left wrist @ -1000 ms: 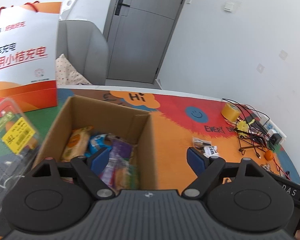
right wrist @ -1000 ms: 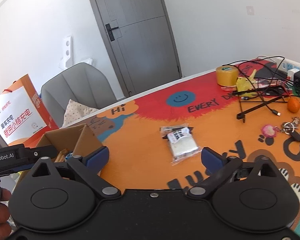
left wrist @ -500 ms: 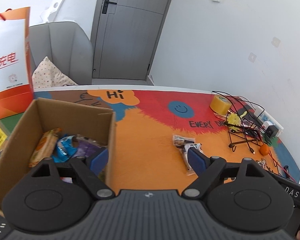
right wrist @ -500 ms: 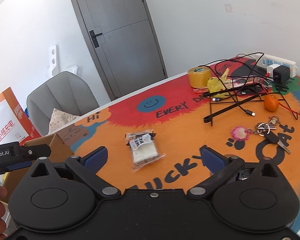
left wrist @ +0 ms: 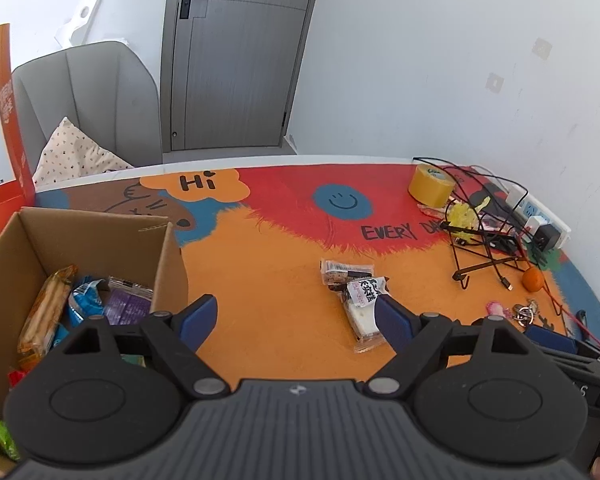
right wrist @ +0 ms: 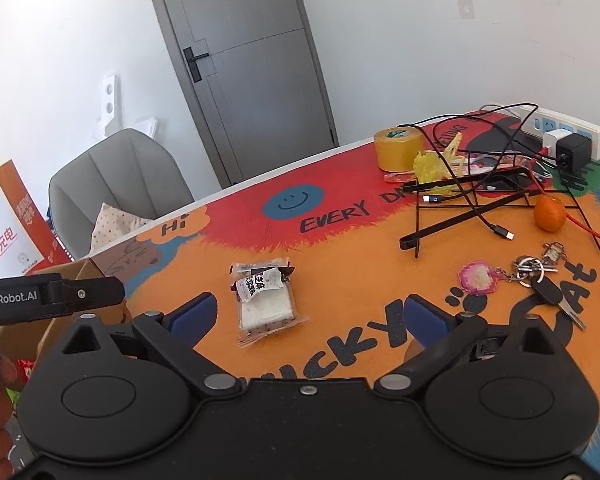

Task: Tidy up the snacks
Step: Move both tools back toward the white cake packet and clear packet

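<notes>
Colourful tabletop [right wrist: 340,280], both claws, left [left wrist: 296,318] and right [right wrist: 308,314], open above wrapped snacks [right wrist: 264,300]

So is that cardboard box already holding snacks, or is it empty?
Holding snacks. The open-topped cardboard box has several wrapped packets inside, among them an orange packet, a blue packet and a purple packet.

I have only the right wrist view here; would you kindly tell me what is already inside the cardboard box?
Observer: The cardboard box holds several snacks, among them an orange packet, a blue packet and a purple packet.
Operator: Thank you. Is the left gripper holding anything?
Observer: No. The left gripper is open and empty; in its own view, one finger overlaps the white snack pack lying outside the box.
</notes>
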